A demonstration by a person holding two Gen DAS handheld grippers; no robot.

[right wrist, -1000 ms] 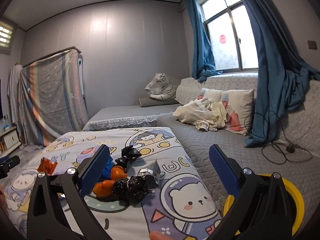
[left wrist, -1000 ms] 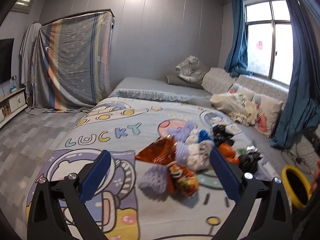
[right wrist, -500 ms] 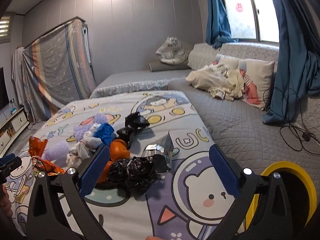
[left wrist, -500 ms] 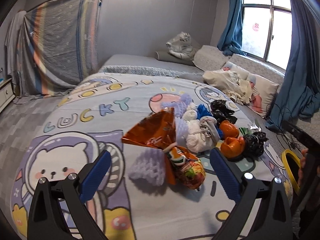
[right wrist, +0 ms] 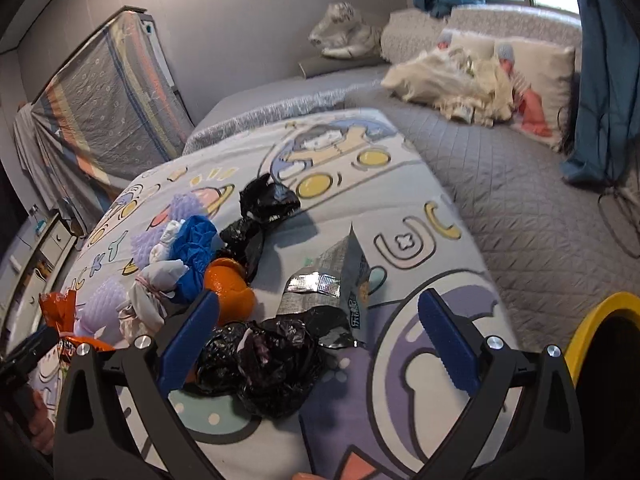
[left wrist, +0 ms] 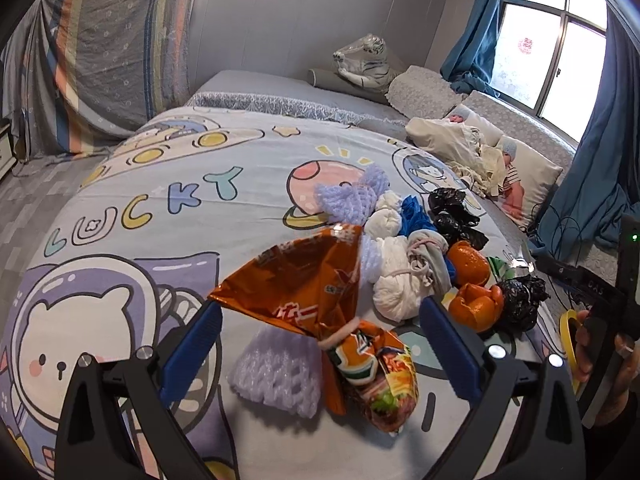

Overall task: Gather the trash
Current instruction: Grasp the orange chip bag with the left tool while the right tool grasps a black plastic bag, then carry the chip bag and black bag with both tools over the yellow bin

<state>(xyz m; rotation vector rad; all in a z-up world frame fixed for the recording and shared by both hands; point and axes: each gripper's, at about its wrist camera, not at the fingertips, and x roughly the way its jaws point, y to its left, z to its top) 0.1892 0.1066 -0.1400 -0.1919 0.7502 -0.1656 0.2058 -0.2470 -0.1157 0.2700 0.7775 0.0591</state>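
A heap of trash lies on the cartoon bedsheet (left wrist: 160,208). My left gripper (left wrist: 320,356) is open, its blue pads on either side of an orange snack bag (left wrist: 296,280), a crumpled noodle wrapper (left wrist: 380,376) and a lilac foam net (left wrist: 280,372). Behind them sit white tissue balls (left wrist: 400,284), orange peels (left wrist: 470,292) and black bags (left wrist: 452,216). My right gripper (right wrist: 318,344) is open over a black bag (right wrist: 272,360), with a silver foil packet (right wrist: 332,280) and an orange peel (right wrist: 230,284) just beyond.
A yellow-rimmed bin (right wrist: 600,344) stands at the right by the bed's edge. Grey quilted bedding (right wrist: 520,200), pillows and a cream blanket (right wrist: 452,80) lie beyond. A blue curtain (left wrist: 592,168) hangs at the right. A hand (left wrist: 592,344) shows at the left view's right edge.
Both grippers have dropped lower and moved forward toward the trash heap, which now looms larger; the room's walls and window have slid up out of view. Both stay open.
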